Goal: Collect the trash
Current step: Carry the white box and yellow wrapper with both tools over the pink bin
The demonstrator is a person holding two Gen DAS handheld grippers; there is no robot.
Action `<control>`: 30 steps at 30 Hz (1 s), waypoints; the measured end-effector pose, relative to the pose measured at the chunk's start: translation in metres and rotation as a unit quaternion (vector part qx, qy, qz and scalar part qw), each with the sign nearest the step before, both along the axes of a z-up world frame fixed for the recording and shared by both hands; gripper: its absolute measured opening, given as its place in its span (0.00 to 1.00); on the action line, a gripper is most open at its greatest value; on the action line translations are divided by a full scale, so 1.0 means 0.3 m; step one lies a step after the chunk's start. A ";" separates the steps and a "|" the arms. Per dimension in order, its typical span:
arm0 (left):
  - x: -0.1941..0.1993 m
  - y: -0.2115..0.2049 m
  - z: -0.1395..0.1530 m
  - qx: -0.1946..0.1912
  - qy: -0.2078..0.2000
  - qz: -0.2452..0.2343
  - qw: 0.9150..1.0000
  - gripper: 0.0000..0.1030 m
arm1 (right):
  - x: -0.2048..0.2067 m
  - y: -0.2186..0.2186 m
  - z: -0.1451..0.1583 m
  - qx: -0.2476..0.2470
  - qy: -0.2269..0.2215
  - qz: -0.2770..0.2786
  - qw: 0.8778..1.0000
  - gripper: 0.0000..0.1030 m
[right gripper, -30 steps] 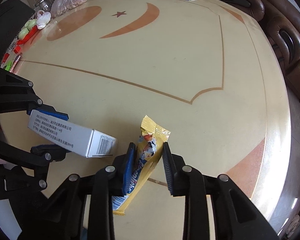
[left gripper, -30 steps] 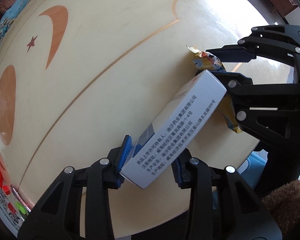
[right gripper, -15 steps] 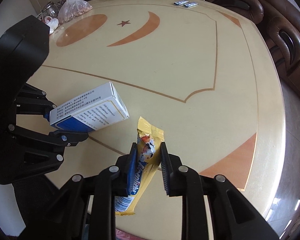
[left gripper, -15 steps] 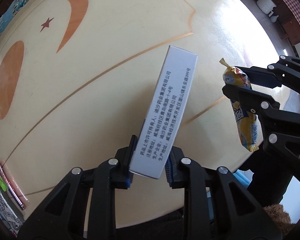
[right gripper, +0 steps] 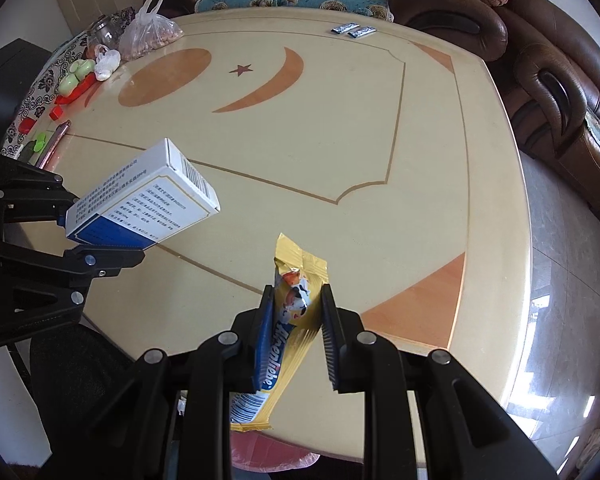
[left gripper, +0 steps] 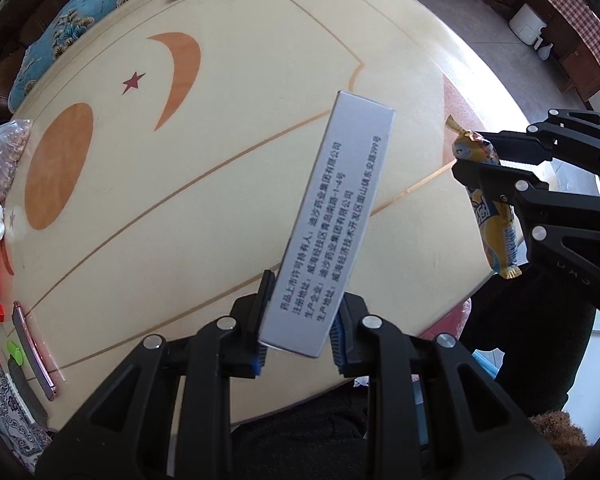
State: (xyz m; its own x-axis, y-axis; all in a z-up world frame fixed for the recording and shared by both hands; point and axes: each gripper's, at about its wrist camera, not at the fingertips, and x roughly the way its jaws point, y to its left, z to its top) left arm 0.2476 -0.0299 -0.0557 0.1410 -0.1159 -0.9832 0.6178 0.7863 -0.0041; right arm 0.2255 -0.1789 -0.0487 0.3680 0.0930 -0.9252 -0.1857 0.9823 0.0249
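Left gripper (left gripper: pixel 298 322) clamped on white medicine box (left gripper: pixel 332 224); right gripper (right gripper: pixel 296 332) clamped on yellow candy wrapper (right gripper: pixel 290 320), both raised above table's (right gripper: pixel 380 140) near edge.

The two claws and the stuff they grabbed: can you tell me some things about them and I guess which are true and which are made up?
1. The left claw holds a white box with printed writing. True.
2. The right claw is empty. False: it grips a yellow snack wrapper.
3. The box is lying flat on the table. False: it is lifted above the tabletop in the claw.
4. Two small dark packets lie near the far edge of the table. True.
5. A clear plastic bag sits by the brown oval on the table. True.
6. The wrapper is plain green. False: it is yellow with blue lettering.
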 end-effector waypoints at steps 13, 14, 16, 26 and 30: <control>-0.270 0.005 0.148 -0.015 -0.052 -0.003 0.999 0.25 | -0.258 0.033 0.151 -0.007 -0.039 0.014 0.999 0.22; -0.293 0.006 0.149 -0.016 -0.054 -0.003 0.998 0.25 | -0.279 0.035 0.157 -0.007 -0.041 0.014 0.999 0.22; -0.337 0.009 0.152 -0.017 -0.057 -0.006 0.998 0.25 | -0.323 0.039 0.165 -0.009 -0.044 0.015 0.999 0.22; -0.526 -0.007 0.094 -0.030 -0.063 -0.022 0.997 0.25 | -0.484 0.060 0.104 -0.015 -0.031 0.014 0.999 0.22; -0.563 -0.009 0.036 -0.038 -0.054 -0.022 0.998 0.25 | -0.529 0.069 0.069 -0.014 -0.024 0.012 1.000 0.22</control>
State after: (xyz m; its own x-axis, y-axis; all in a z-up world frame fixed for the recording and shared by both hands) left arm 0.0786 -0.0327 -0.0449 0.2383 -0.1973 -0.9509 0.6524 0.7578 0.0063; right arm 0.0669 -0.1582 -0.0281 0.4104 0.0768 -0.9087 -0.2101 0.9776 -0.0123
